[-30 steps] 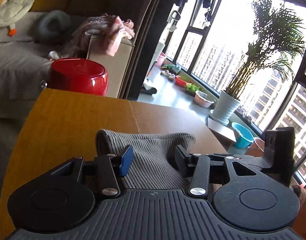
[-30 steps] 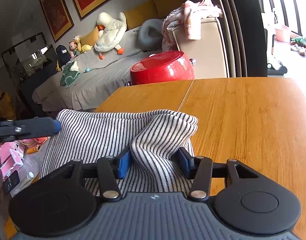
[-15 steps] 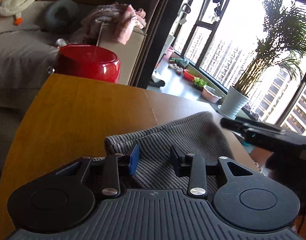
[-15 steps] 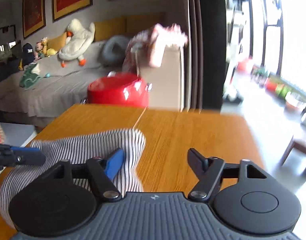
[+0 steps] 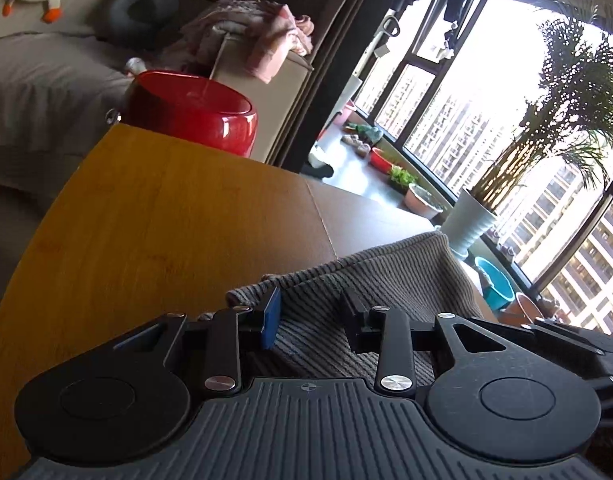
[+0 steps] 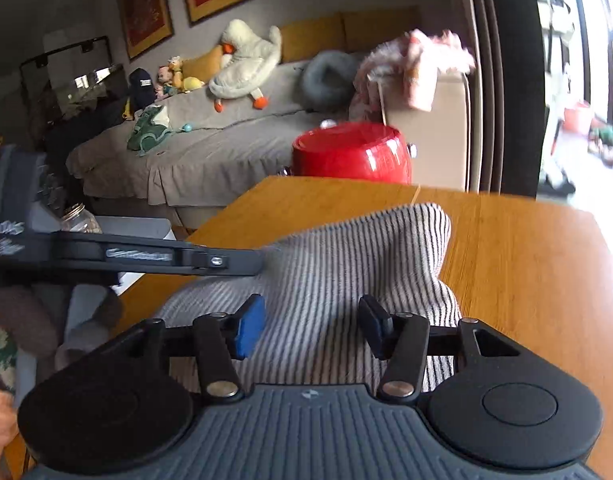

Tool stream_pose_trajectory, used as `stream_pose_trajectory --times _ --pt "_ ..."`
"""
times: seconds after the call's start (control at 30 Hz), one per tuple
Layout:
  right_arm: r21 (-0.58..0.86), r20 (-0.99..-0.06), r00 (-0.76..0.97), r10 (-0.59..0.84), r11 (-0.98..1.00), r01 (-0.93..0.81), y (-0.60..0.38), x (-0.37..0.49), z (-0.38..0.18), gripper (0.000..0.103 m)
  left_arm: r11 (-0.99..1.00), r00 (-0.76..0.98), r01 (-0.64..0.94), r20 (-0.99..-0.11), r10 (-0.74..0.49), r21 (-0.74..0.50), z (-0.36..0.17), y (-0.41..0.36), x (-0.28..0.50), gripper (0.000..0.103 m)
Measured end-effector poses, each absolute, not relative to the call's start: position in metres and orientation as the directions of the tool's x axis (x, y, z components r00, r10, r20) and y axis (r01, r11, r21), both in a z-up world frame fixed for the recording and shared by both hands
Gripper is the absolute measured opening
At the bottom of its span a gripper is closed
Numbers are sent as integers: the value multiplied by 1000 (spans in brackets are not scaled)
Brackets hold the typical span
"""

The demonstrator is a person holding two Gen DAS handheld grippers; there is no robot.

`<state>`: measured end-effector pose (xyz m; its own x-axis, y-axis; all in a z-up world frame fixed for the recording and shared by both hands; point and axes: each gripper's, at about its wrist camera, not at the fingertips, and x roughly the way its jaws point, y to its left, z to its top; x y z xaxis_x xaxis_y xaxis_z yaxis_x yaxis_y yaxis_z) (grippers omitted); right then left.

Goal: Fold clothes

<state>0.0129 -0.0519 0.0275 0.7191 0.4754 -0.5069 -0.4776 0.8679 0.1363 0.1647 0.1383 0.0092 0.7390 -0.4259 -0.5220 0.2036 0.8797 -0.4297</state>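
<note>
While striped cloth [image 6: 338, 276] lies bunched near front edge of table [image 6: 526, 280], you are mid-fold. Your left gripper [image 5: 310, 316] spread, cloth under and between fingers, not pinched. Your right gripper [image 6: 310, 324] spread too, over cloth, holding nothing. Next move, my guess: pick one cloth edge, press fingers on it, pull flat. Far side of table bare wood, lots of room to spread cloth. Red pot [image 5: 194, 116] sits past far edge, well apart. Keep grippers from bumping; they sit close.
</note>
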Motion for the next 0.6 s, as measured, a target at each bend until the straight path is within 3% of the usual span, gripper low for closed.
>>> stream_pose_trajectory --times 0.07,0.13,0.3,0.4,0.6 --pt "97 -490 695 527 825 -557 -43 -6 30 55 875 737 201 -521 -431 -441 8 139 167 38" --pt "67 -512 674 532 807 -587 -32 -13 22 67 866 730 198 -521 -442 -459 7 141 169 38" --pt "23 -544 674 499 812 -583 -25 -17 12 70 863 718 189 -534 -446 -468 8 146 166 38" --pt "132 -532 668 521 830 -542 -43 -26 25 71 867 720 183 -538 -439 -463 9 145 164 38" --pt "595 -534 576 619 759 -264 -99 -17 3 80 861 719 175 -536 -443 -478 7 146 167 38"
